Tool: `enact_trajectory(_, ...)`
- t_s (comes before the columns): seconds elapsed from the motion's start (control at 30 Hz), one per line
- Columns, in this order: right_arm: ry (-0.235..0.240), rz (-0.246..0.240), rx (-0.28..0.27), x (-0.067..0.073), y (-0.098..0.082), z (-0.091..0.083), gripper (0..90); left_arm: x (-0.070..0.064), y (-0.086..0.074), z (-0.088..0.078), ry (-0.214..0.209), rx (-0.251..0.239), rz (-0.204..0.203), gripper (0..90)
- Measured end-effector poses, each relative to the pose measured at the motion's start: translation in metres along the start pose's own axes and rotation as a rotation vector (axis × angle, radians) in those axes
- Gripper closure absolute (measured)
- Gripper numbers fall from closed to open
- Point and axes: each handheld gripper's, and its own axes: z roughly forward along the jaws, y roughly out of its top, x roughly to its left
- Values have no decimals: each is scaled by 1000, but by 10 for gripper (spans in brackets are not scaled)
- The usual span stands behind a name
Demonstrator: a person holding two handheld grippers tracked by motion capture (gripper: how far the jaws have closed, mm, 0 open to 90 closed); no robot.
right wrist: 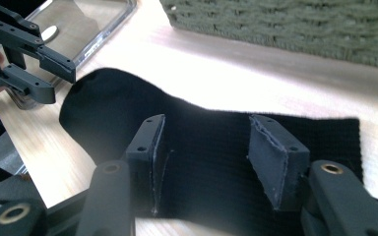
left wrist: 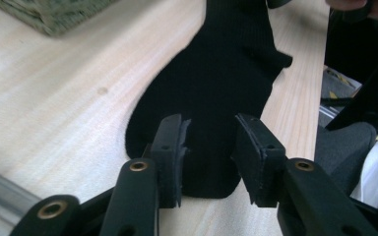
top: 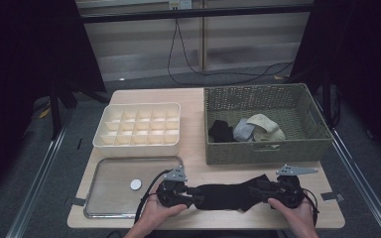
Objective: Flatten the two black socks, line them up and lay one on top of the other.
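Note:
A black sock (top: 225, 196) lies flat and stretched out along the front of the wooden table (top: 193, 124). My left gripper (top: 193, 192) is at the sock's left end and my right gripper (top: 258, 191) at its right end, each held in a hand. In the left gripper view the jaws (left wrist: 209, 142) stand apart with the rounded end of the sock (left wrist: 216, 73) on the table between them, not pinched. The right gripper (right wrist: 206, 142) is likewise open over the straight-cut end of the sock (right wrist: 108, 108). The left gripper (right wrist: 64, 84) appears at the far end.
A green woven basket (top: 268, 148) at the back right holds a black, a grey and a beige sock. A cream divided organiser (top: 139, 144) stands at the back left. In front of it is a shallow metal tray (top: 109, 198) with a small white disc (top: 136, 184).

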Motion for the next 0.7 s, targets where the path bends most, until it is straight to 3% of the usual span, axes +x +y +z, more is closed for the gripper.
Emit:
enact_trajectory(0.3, -1, -35, -34, 8, 14, 1, 466, 6, -1, -23, 22, -57, -22, 530)
enact_trajectory(0.7, 48, -44, -69, 19, 33, -3, 430, 6, -15, -52, 74, -97, -22, 477)
